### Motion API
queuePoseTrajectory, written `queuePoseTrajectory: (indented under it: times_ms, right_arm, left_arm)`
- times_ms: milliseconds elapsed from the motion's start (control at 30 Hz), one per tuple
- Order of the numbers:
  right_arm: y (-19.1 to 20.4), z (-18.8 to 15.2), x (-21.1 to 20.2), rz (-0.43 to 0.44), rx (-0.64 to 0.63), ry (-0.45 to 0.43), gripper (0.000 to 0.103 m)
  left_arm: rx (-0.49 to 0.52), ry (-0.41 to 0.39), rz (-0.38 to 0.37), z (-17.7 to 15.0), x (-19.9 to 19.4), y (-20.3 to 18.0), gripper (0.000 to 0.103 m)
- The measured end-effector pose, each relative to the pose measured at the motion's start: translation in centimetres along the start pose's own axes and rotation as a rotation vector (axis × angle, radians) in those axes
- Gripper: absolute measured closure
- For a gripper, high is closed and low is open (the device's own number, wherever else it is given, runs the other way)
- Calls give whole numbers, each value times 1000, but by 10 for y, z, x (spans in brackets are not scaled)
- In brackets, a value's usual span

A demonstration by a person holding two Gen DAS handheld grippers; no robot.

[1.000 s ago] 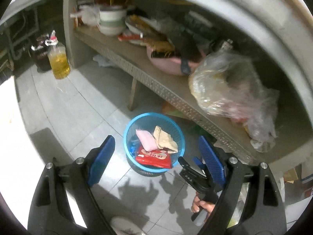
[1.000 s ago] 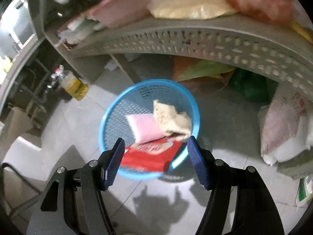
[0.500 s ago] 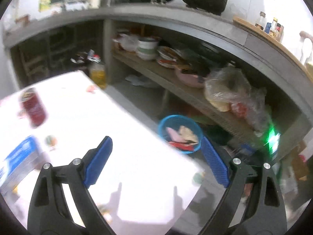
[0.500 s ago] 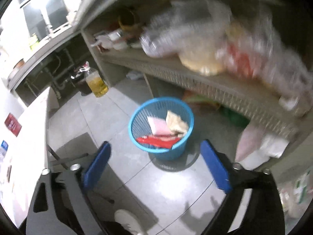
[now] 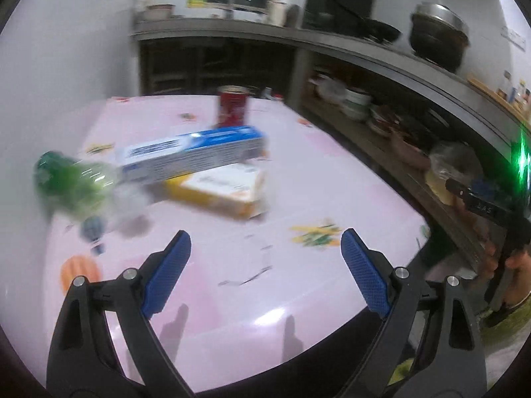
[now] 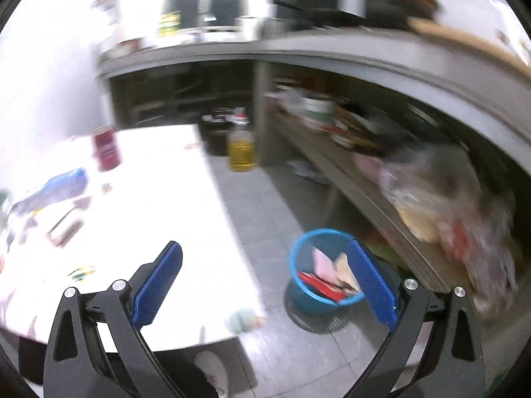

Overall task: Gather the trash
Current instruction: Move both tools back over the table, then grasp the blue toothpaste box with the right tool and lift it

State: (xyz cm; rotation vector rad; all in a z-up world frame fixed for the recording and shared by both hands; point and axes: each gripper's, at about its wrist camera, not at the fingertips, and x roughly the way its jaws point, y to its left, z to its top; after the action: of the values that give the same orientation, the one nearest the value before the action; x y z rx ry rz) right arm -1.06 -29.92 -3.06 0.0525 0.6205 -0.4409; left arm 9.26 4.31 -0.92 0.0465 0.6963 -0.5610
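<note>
My left gripper (image 5: 265, 233) hangs open and empty over the pink table (image 5: 298, 285). Beyond it lie a green plastic bottle (image 5: 66, 179), a long blue and white box (image 5: 192, 152), a yellow and white box (image 5: 229, 189) and an upright red can (image 5: 232, 109). My right gripper (image 6: 264, 245) stands wide open with nothing between its fingers, above the table's corner and the floor. The blue basket (image 6: 303, 300) sits on the floor, partly behind the right finger (image 6: 371, 285), and holds pink, beige and red trash. The red can (image 6: 106, 149) and blue box (image 6: 56, 185) show blurred at left.
A long grey counter with a cluttered lower shelf (image 6: 348, 179) runs along the right, with a bulging plastic bag (image 6: 441, 205) on it. A bottle of yellow oil (image 6: 242, 149) stands on the tiled floor. A person's hand (image 5: 514, 265) holds the other gripper at right. A shoe (image 6: 212, 374) shows below.
The left gripper has swung from above the basket to over the table. The right gripper has risen away from the basket, its jaws spread wider, and the red wrapper lies in the basket.
</note>
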Motion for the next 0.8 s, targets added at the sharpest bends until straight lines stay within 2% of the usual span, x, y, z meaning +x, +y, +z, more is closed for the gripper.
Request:
queuePoseTrajectory:
  times_ms: [67,200,267,367,467,567,800]
  right_arm:
    - [25,5,-3,49,-52,-22,7]
    - [73,16,-4,282,-95,3,7]
    - [96,21,-4,377,-109,29,7]
    - [124,33,-3,482,-179,12,7]
    - [162,57,-1,635,-342,-27,7]
    - [205,83,9,739,-543,-27,7]
    - [305,123,64,836,-887,84,7]
  left_arm:
    - [-9,-21,21,-8,-6,13,15]
    - [-18,-53,48,-13,-9,25,15]
    - [-31,-68,48,-14,-10,34,15]
    - [-49,-77,37,-15,-10,45,16]
    - [-59,-67,27,-14,-5,53,21]
    - [-75,-66,9,-10,1,58,25]
    - [-94,-74,-25,-5,8,60,32]
